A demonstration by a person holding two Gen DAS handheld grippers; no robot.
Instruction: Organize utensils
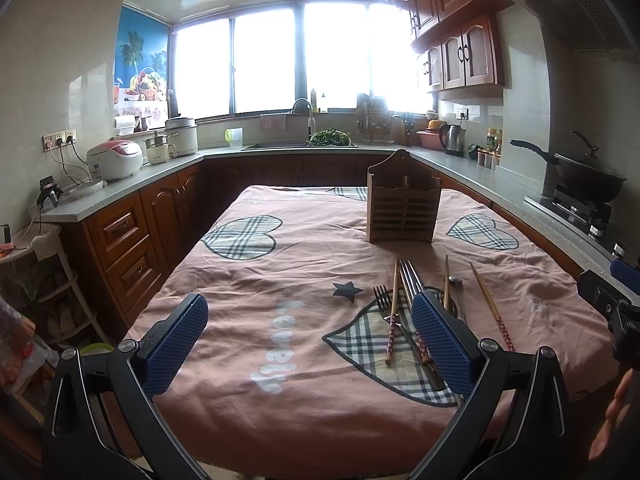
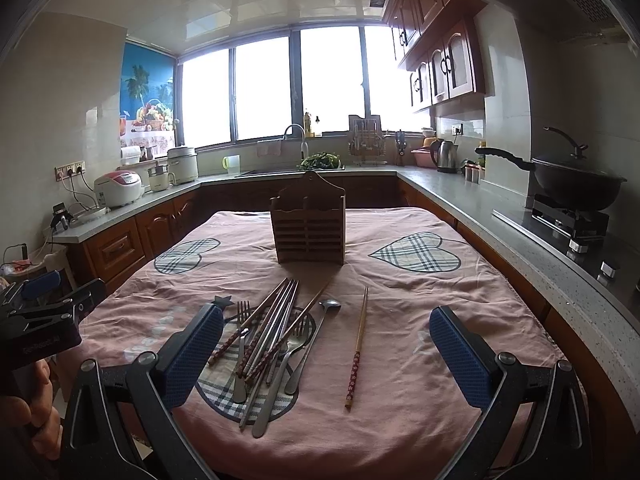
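Daylight floods in through the wide row of kitchen windows [image 1: 280, 56] at the far wall, blown out to pure white with glare spilling over the brown wooden wall cupboards [image 1: 460, 52]. The glossy white ceiling [image 2: 280, 0] mirrors it. The near foreground sits dim. Fisheye distortion bends the edges; the corners vignette black.

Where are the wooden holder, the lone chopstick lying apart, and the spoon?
Wooden holder [image 2: 308, 236]: right wrist view, on its slatted front.
Lone chopstick [image 2: 359, 344]: right wrist view, on the middle of its shaft.
Spoon [image 2: 329, 304]: right wrist view, on its bowl.
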